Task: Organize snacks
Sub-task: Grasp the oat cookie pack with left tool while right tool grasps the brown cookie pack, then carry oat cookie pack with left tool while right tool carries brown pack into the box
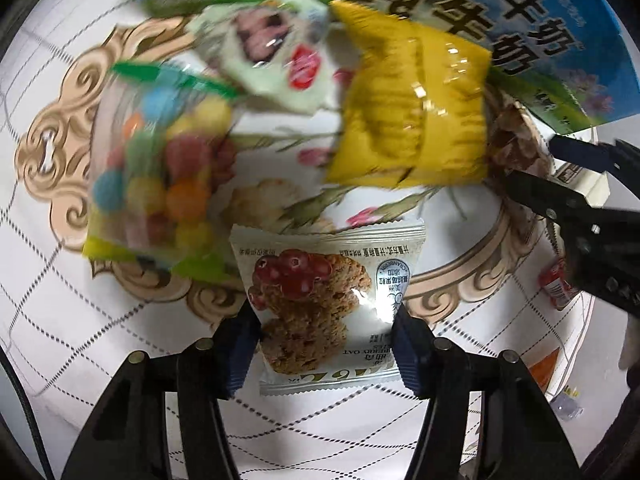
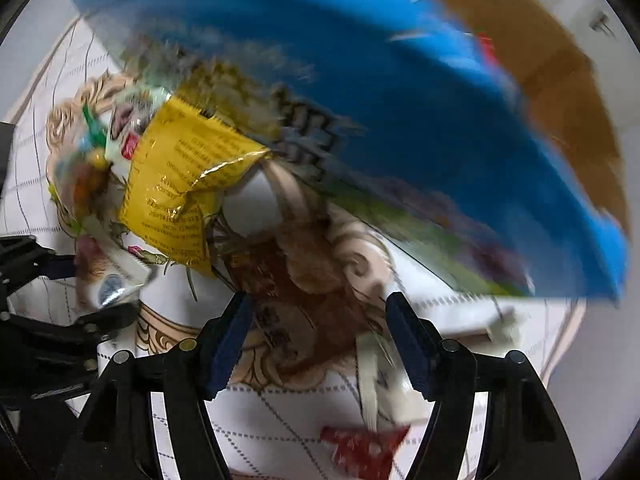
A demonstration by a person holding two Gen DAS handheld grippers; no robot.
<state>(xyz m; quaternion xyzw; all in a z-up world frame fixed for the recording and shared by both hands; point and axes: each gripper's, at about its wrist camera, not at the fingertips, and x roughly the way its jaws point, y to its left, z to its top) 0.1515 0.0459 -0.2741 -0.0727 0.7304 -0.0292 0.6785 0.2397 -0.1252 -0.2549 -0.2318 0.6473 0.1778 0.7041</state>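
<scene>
My left gripper [image 1: 325,350] is shut on a white oat-cookie packet [image 1: 326,300], held sharp while the table blurs. Beyond it lie a yellow snack bag [image 1: 412,108], a clear bag of coloured candy balls [image 1: 160,184] and a pale green wrapped snack [image 1: 272,48]. My right gripper [image 2: 320,344] is open around a brown wrapped snack [image 2: 296,280], its pads apart on either side; contact cannot be told through the blur. The yellow bag [image 2: 184,184] lies to its left. A blue milk carton box [image 2: 400,120] stands behind.
The blue-and-green milk box [image 1: 540,20] fills the back right. A small red-and-white packet [image 2: 368,444] lies near my right gripper, another [image 1: 556,286] at the table's right edge. The patterned tablecloth [image 1: 80,320] covers the table. A brown cardboard box [image 2: 560,60] stands behind.
</scene>
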